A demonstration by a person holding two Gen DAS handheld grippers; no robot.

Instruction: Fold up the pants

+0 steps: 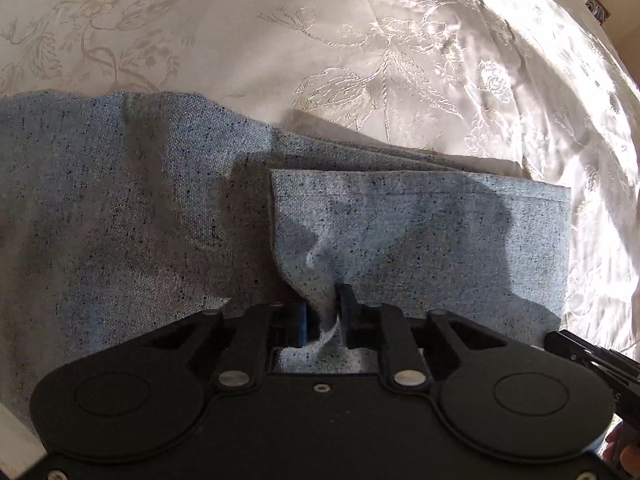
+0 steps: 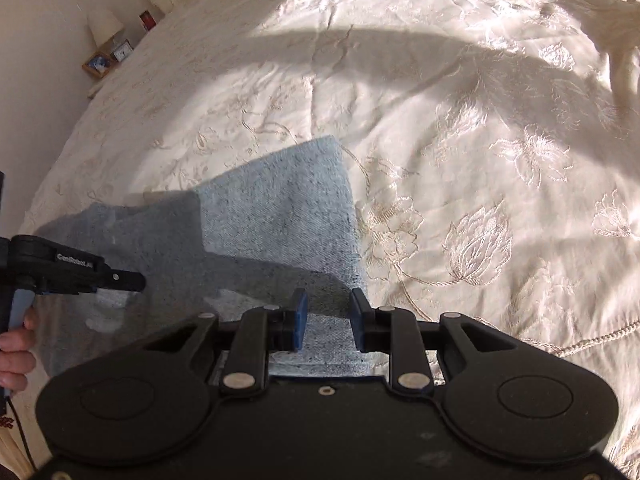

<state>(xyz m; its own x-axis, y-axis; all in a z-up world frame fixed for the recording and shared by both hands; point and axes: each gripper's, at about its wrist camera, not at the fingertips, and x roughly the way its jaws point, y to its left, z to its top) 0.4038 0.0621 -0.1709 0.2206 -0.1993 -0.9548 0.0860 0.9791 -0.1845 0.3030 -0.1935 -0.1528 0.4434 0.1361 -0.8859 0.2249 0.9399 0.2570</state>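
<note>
Blue-grey speckled pants [image 1: 120, 208] lie on a cream flowered bedspread [image 1: 360, 40]. A folded-over leg end [image 1: 420, 232] lies on top of them at the right, its hem facing away. My left gripper [image 1: 325, 312] points down at the near edge of that leg end, and a puckered ridge of its fabric stands pinched between the pads. The right wrist view shows the pants [image 2: 280, 208] half in shadow. My right gripper [image 2: 329, 308] hovers open over their right edge with cloth only beneath the fingers. The left gripper [image 2: 80, 270] and a hand [image 2: 14, 344] show at that view's left.
The bedspread [image 2: 480, 160] stretches far to the right and back, sunlit and wrinkled. A bedside table [image 2: 108, 60] with a lamp, a small clock and a picture frame stands beyond the bed's far left edge. The right gripper's tip [image 1: 592, 360] reaches into the left view's lower right.
</note>
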